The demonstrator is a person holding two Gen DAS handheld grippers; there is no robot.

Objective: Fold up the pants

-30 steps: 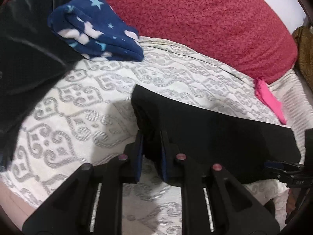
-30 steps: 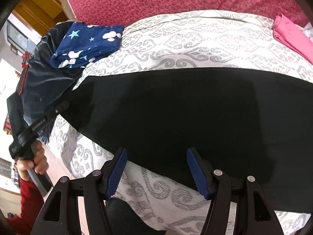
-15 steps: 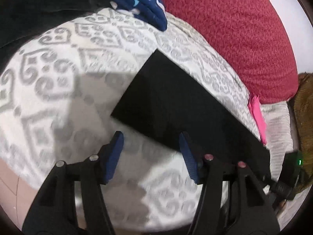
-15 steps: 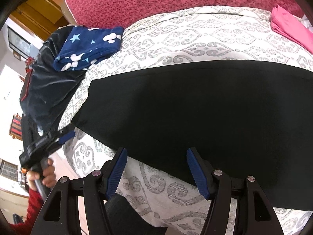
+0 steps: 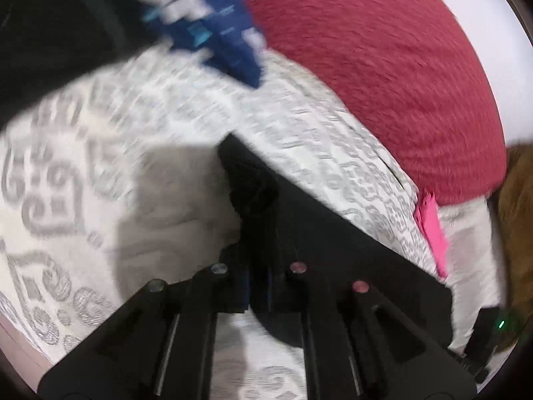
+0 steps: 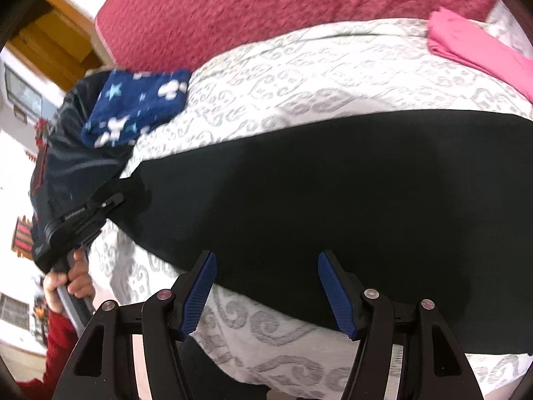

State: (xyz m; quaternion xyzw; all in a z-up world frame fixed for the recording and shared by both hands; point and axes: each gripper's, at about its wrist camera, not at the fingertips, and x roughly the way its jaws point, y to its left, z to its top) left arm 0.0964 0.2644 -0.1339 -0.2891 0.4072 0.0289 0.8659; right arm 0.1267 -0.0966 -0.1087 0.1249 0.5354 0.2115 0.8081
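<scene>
The black pants (image 6: 333, 180) lie flat across a white bedspread with grey scrolls (image 6: 299, 76). In the left wrist view, my left gripper (image 5: 258, 286) is shut on the left end of the pants (image 5: 299, 226), which bunches up between the fingers. The view is blurred. In the right wrist view the left gripper (image 6: 116, 200) grips that same end at the left. My right gripper (image 6: 266, 283) is open and empty, just above the near edge of the pants.
A folded navy star-print garment (image 6: 136, 110) lies on a dark jacket (image 6: 60, 173) at the left. A red bolster (image 6: 266, 6) runs along the back. A pink cloth (image 6: 479, 53) lies at the right. The bed edge is near me.
My left gripper was open half a second ago and has shut on the end of the pants again. My right gripper has stayed open over the near edge.
</scene>
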